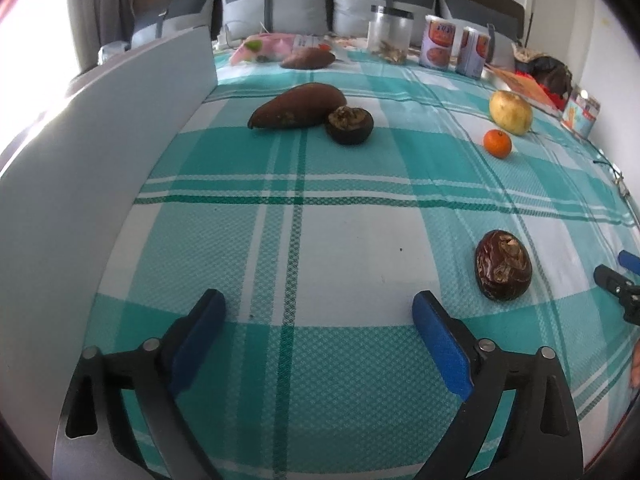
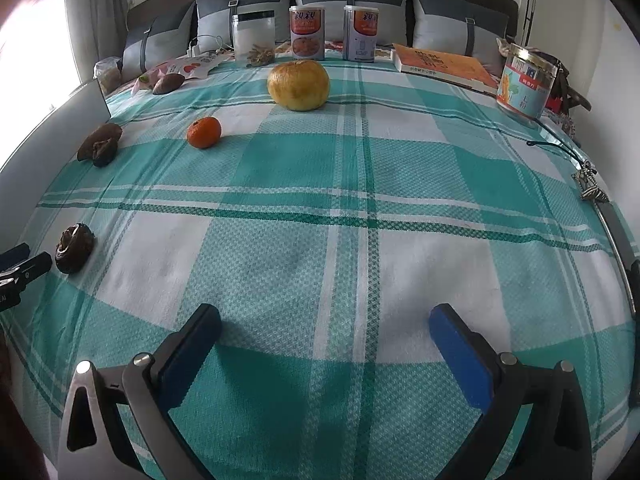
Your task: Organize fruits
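On the teal plaid cloth (image 1: 320,240) lie a long brown sweet potato (image 1: 298,105) touching a dark round fruit (image 1: 349,125), another dark brown fruit (image 1: 503,265) nearer on the right, a small orange (image 1: 497,143) and a yellow pear-like fruit (image 1: 511,112). In the right wrist view the yellow fruit (image 2: 298,85) and orange (image 2: 204,132) lie far ahead, and the dark fruits (image 2: 75,248) (image 2: 100,144) at left. My left gripper (image 1: 320,312) is open and empty. My right gripper (image 2: 326,328) is open and empty; its tip shows in the left wrist view (image 1: 616,280).
A grey board (image 1: 80,184) stands along the left edge. At the back stand a clear jar (image 2: 254,38), two cans (image 2: 307,32) (image 2: 360,33), a book (image 2: 440,65), a tin (image 2: 526,80), another sweet potato (image 1: 307,58) and snack packets (image 1: 272,46). Keys (image 2: 590,184) lie at right.
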A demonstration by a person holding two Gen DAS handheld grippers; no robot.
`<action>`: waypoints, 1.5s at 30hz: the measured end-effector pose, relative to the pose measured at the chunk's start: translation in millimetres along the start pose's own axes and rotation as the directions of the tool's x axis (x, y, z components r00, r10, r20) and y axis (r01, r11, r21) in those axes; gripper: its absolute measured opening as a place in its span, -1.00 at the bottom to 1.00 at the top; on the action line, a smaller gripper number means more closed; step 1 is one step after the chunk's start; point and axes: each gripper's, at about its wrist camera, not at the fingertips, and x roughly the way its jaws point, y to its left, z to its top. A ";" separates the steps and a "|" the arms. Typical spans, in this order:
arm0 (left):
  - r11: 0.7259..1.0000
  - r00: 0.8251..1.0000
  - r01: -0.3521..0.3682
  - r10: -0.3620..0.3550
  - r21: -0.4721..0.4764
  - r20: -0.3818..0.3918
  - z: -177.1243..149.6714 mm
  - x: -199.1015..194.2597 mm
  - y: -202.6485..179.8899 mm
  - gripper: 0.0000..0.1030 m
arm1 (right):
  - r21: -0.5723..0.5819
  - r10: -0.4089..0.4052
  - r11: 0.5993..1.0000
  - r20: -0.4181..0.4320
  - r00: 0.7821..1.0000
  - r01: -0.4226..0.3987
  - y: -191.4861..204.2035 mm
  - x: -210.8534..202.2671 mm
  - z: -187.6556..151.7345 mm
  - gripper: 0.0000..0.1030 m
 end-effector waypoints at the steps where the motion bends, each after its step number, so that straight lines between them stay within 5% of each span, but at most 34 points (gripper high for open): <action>1: 1.000 1.000 0.000 0.000 0.000 0.001 -0.1 0.3 -0.1 0.86 | 0.001 0.000 1.000 0.000 1.000 0.000 0.0 0.2 0.2 1.00; 38: 1.000 1.000 0.007 -0.007 0.003 -0.001 0.8 -1.3 -0.8 0.86 | 0.001 0.001 1.000 0.000 1.000 -0.001 -0.3 0.2 0.4 1.00; 42: 0.997 0.996 0.070 -0.069 0.023 -0.049 -4.2 -12.5 -6.9 0.85 | 0.001 0.001 1.000 0.000 1.000 -0.001 -0.3 0.2 0.5 1.00; 45: 0.985 0.985 0.170 -0.170 0.033 -0.008 -6.9 -28.8 -27.6 0.85 | 0.001 0.000 1.000 0.000 1.000 0.000 -0.2 0.4 0.7 1.00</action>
